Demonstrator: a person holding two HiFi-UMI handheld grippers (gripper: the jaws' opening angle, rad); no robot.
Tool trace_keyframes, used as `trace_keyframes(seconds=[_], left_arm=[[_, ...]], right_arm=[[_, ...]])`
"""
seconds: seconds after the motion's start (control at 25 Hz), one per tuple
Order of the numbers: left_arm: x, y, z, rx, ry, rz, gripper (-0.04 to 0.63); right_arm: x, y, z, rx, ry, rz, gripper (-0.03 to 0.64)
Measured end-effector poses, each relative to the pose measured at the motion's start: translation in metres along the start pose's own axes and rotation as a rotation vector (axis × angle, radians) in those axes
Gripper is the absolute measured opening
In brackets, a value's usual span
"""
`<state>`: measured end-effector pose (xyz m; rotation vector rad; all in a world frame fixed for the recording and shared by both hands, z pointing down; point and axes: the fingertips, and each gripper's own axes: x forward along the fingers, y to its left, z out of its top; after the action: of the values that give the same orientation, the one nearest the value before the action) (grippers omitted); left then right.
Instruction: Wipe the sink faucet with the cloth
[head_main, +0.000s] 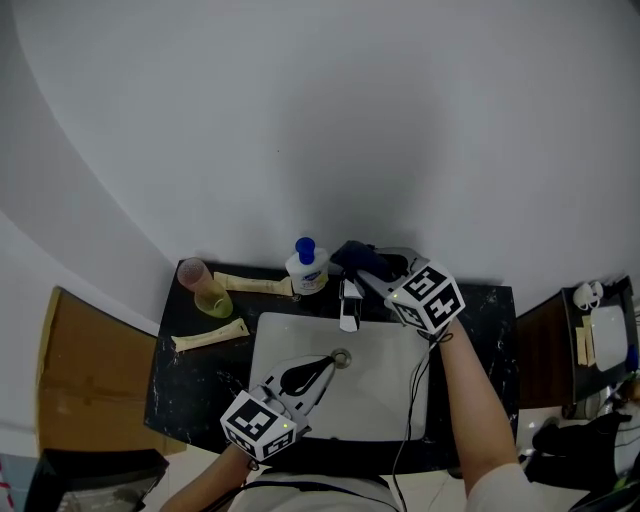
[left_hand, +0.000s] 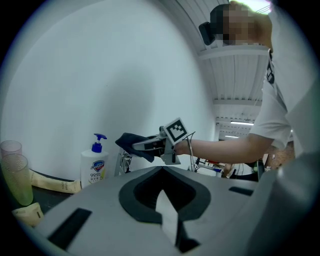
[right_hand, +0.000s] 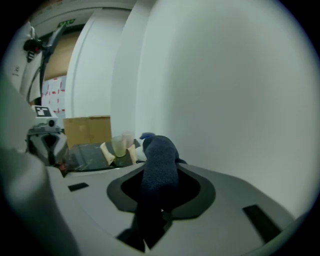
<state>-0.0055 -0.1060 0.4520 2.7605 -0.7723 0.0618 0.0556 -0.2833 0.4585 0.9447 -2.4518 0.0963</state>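
The chrome faucet stands at the back rim of the white sink. My right gripper is shut on a dark blue cloth, which hangs just behind and above the faucet's top. In the right gripper view the cloth runs up between the jaws and hides the faucet. My left gripper hovers over the basin near the drain, shut with nothing in it. From the left gripper view the faucet shows just below the cloth.
A soap pump bottle stands left of the faucet. A yellowish cup and two cream tubes lie on the black counter at the left. A white wall rises right behind the sink. A cardboard box sits left of the counter.
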Motion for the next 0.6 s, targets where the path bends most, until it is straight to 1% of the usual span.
trace_keyframes(seconds=[0.08, 0.16, 0.24, 0.32, 0.4, 0.6], left_arm=[[-0.001, -0.001, 0.001, 0.0, -0.002, 0.0, 0.002], [-0.001, -0.001, 0.001, 0.003, -0.003, 0.003, 0.002], [-0.001, -0.002, -0.001, 0.009, -0.002, 0.002, 0.002], [-0.001, -0.003, -0.002, 0.012, -0.004, 0.002, 0.002], [-0.002, -0.005, -0.001, 0.014, -0.009, 0.005, 0.002], [-0.004, -0.009, 0.003, 0.02, -0.02, 0.003, 0.002]], right_arm=[[0.009, -0.023, 0.002, 0.025, -0.011, -0.083, 0.118], [0.014, -0.037, 0.004, 0.031, -0.016, -0.134, 0.118], [0.016, -0.042, 0.006, 0.028, -0.015, -0.155, 0.118], [0.013, -0.038, 0.005, 0.011, -0.009, -0.158, 0.118], [0.005, -0.022, 0.003, -0.011, -0.003, -0.117, 0.118], [-0.016, 0.036, -0.004, -0.035, 0.024, 0.106, 0.118]])
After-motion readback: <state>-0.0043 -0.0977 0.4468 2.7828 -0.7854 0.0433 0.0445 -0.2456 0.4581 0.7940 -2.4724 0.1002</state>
